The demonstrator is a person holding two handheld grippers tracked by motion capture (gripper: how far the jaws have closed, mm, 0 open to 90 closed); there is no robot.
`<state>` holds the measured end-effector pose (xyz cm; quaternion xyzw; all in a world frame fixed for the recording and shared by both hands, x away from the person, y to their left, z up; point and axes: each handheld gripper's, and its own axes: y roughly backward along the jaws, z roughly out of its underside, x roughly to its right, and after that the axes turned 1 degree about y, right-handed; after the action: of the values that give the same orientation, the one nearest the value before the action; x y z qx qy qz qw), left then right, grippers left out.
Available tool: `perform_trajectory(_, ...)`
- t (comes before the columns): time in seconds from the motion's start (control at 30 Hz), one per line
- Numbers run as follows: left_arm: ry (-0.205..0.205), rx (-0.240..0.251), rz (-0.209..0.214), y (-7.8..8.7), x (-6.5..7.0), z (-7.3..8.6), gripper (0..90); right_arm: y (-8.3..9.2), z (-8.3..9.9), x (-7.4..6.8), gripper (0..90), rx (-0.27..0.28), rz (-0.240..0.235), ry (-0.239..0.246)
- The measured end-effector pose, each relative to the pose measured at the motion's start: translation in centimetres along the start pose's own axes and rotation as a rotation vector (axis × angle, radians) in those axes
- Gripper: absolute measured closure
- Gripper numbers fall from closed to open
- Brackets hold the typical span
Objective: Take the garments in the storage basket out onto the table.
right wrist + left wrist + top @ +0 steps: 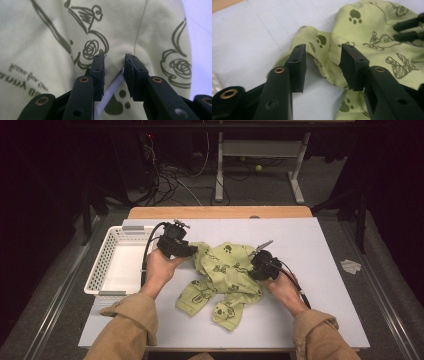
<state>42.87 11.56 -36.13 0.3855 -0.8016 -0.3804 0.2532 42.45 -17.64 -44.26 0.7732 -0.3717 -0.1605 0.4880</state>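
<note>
Two grippers, one per hand. Left gripper: jaws parted to a middling gap with nothing pinched; in the left gripper view, the pads stand clear of the cloth, a fold of which lies just beyond and partly between them. Right gripper: jaws narrowly parted, tips set against the fabric; in the right gripper view, a small ridge of cloth rises at the gap between the pads, but whether they press on it cannot be told. No earlier picture is given for comparison.

One garment: a small pale-green piece of clothing, crumpled, lying near the middle of the white table top, between the two grippers, with the left gripper at its left edge and the right gripper at its right edge. Print in dark olive: paw marks, striped bone-like figures and outline drawings with spiral rosettes. Writing: a line of script and a line of block letters appear upside down at the lower left of the right gripper view; the letters are cut off and too blurred to read with certainty.

One white basket, perforated walls, at the left edge of the table, just beside the left hand. Two hands, two tan sleeves. One small yellow ball on the floor beyond the table.
</note>
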Motion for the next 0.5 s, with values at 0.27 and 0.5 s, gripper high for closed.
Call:
perform_trajectory(0.27,0.027,-0.109,0.002,-5.5,-0.4,-0.9,50.6,0.2,-0.1,-0.4,88.8,-0.033,-0.013,0.051)
perform_trajectory(0.5,0.054,-0.201,-0.012,-8.4,-1.4,-0.2,49.4,2.2,1.5,0.0,89.0,-0.018,-0.037,0.069)
